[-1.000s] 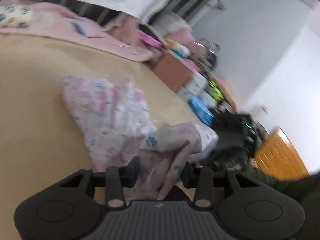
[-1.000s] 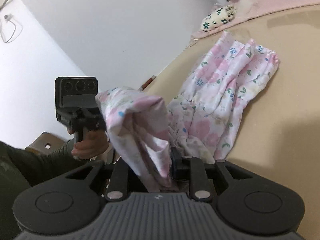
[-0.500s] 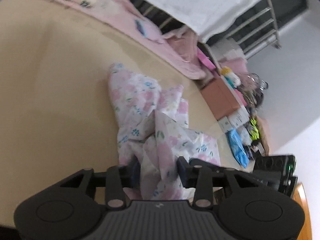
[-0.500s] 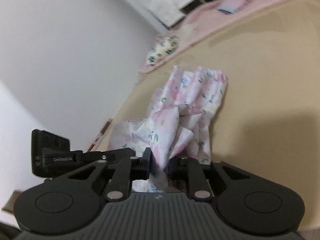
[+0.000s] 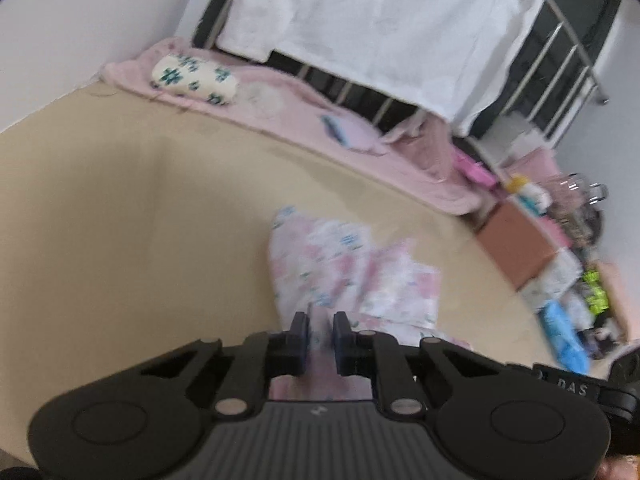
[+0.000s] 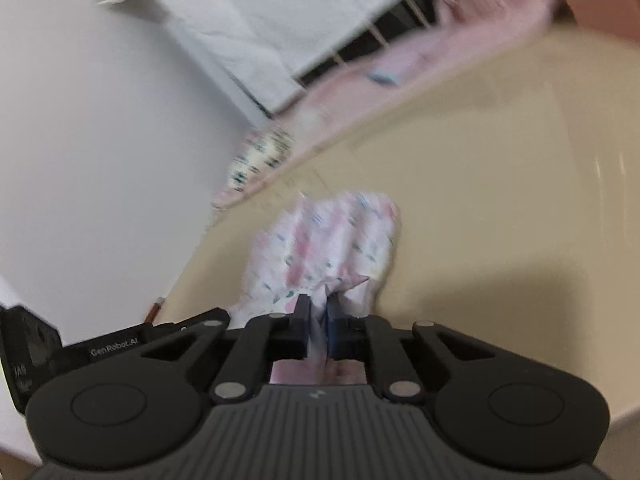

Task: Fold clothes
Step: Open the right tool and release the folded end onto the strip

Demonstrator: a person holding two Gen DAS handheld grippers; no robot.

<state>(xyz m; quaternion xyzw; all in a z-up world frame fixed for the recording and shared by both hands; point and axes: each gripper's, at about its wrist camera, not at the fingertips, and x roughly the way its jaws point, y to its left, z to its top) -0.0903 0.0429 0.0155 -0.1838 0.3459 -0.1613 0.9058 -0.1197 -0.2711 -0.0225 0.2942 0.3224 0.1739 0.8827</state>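
**Both grippers closing on the floral garment at its near edge**

While the floral garment (image 5: 340, 276) is lying crumpled on the beige table (image 5: 120, 240), both tools are pinching its near end. In the left wrist view, the left gripper (image 5: 320, 332) is sitting at 6 o'clock of the frame, its jaws closing with a narrow fold of the pink-and-white cloth running between them; the pads are pressing on that fold. The rest of the garment is spreading away toward 12 and 1 o'clock from the fingertips, resting on the table surface.

In the right wrist view, the right gripper (image 6: 318, 316) is likewise closing, with a bunched pleat of the same garment (image 6: 328, 240) caught between its pads. The cloth is fanning out toward 12 o'clock from the jaws. The left tool's body is showing at 8 o'clock of this view, just beside the right one.

Beyond the table, a pink blanket (image 5: 280, 108) is lying along the far edge at 11 to 1 o'clock, with a flower-print pillow (image 5: 192, 78) resting on it. A white sheet (image 5: 380, 20) is hanging over a dark metal rail behind. A brown cardboard box (image 5: 516, 240) is standing at 3 o'clock among blurred clutter. Both views are blurred.
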